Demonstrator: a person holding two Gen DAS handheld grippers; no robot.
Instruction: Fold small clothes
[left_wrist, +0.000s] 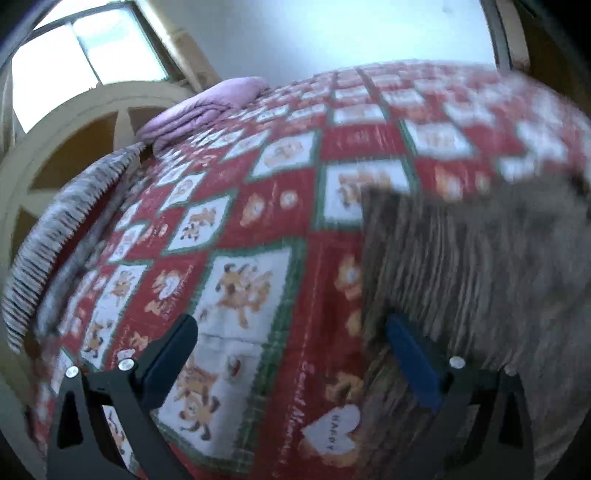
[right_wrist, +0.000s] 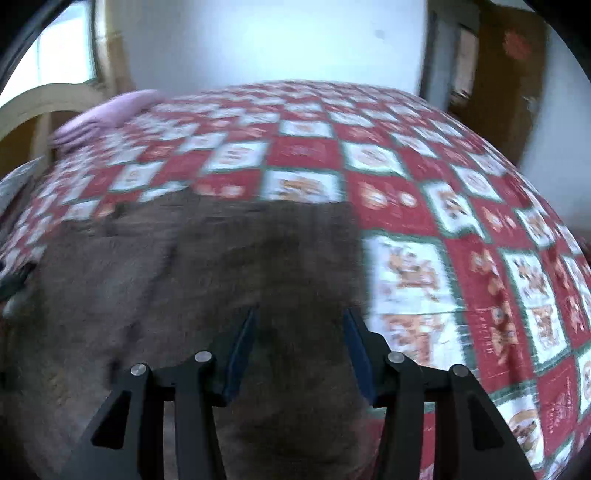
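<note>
A grey-brown fuzzy garment (left_wrist: 472, 280) lies flat on the bed's red, white and green checked quilt (left_wrist: 258, 206). In the left wrist view it fills the right side. My left gripper (left_wrist: 291, 332) is open and empty, its right finger over the garment's left edge, its left finger over bare quilt. In the right wrist view the garment (right_wrist: 192, 266) fills the left and middle. My right gripper (right_wrist: 301, 325) is open and empty, above the garment near its right edge. Both views are motion-blurred.
A folded lilac blanket (left_wrist: 207, 107) lies at the far left corner of the bed. A striped grey pillow (left_wrist: 62, 229) lies along the left edge by the cream headboard (left_wrist: 92, 107). A window is at far left, a brown door (right_wrist: 506, 70) at far right.
</note>
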